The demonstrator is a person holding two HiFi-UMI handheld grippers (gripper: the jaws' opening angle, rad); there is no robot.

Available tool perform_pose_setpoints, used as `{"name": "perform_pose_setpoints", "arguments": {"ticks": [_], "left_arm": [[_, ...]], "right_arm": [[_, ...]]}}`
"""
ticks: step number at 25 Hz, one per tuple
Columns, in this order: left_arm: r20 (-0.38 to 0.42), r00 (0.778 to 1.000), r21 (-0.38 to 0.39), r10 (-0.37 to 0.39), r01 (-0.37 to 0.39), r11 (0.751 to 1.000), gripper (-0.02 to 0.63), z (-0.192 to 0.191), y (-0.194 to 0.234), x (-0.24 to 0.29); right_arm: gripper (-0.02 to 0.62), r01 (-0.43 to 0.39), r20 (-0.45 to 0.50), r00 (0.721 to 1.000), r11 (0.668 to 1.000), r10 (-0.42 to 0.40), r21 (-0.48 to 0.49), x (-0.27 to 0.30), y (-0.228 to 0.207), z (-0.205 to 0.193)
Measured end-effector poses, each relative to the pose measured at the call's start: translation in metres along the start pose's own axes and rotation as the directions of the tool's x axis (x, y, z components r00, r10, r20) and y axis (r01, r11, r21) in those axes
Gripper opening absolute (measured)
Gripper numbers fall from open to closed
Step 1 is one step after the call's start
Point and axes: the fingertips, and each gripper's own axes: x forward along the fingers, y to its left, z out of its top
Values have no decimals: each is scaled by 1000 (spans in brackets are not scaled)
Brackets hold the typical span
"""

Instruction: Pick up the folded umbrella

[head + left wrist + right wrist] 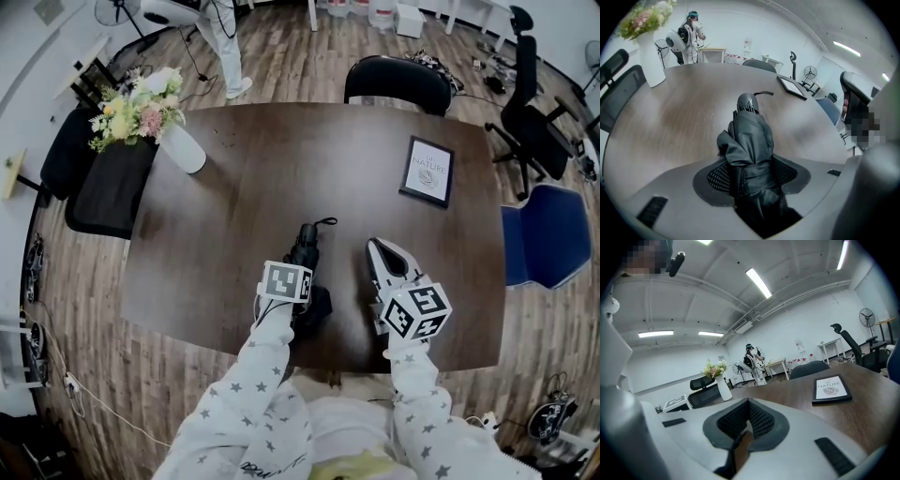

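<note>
At lower centre, the left gripper (751, 171) pinches the folded umbrella (749, 136) on the table (670, 122). The right gripper's (749, 408) jaws press together.

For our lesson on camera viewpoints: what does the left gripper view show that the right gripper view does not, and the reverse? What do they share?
Only the left gripper view: the umbrella, clasped between the fingers of the left gripper.
Only the right gripper view: the fingers of the right gripper seen from behind, tips together with nothing between them, and the leaf print on the frame.
Both: the table, the vase of flowers, the frame, and a person standing beyond the table.
</note>
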Motion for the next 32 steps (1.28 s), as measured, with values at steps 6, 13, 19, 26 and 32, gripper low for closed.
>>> {"name": "perform_pose_setpoints", "arguments": {"ticks": [6, 13, 19, 26, 32], "left_arm": [[73, 997, -36, -9, 11, 999, 247, 1, 0, -12], [218, 975, -85, -35, 55, 995, 245, 10, -3, -41], [363, 931, -76, -35, 67, 995, 245, 17, -6, -79], [521, 853, -75, -27, 78, 994, 245, 30, -6, -128], [639, 769, -68, -8, 67, 995, 245, 37, -5, -170]], "right_arm": [[21, 8, 20, 1000, 1000, -8, -7, -4, -4, 10], [21, 1, 47, 999, 1000, -1, -18, -9, 2, 22], [21, -5, 74, 997, 999, 8, -39, -13, 9, 34], [21, -25, 99, 995, 998, 31, -57, -18, 19, 46], [21, -41, 122, 991, 996, 50, -78, -21, 30, 53]]}}
